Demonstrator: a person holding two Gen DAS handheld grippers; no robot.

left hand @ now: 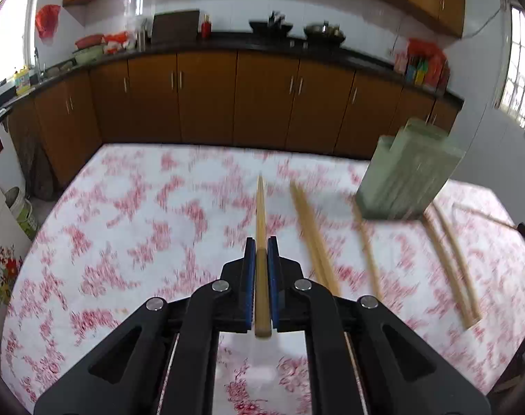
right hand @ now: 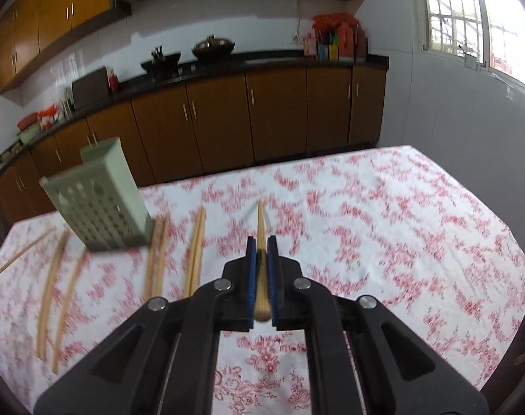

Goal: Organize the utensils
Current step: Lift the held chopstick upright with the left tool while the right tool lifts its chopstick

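Both claws clenched, each grasping one wooden chopstick above the floral tablecloth.

Left gripper (left hand: 261,245): blue pads (left hand: 250,269) pressed on a chopstick (left hand: 260,207) running lengthwise between them, tip toward frame centre, butt end at the gripper's base. Right gripper (right hand: 261,245): same grip on its own chopstick (right hand: 261,221). Loose chopsticks (left hand: 314,238) lie on the red-and-white tablecloth (left hand: 124,224) at centre right of the left view; in the right view they sit at left. Green perforated utensil holder (right hand: 96,197) stands on the cloth at left of the right view, chopsticks on either side. Surroundings blurred.
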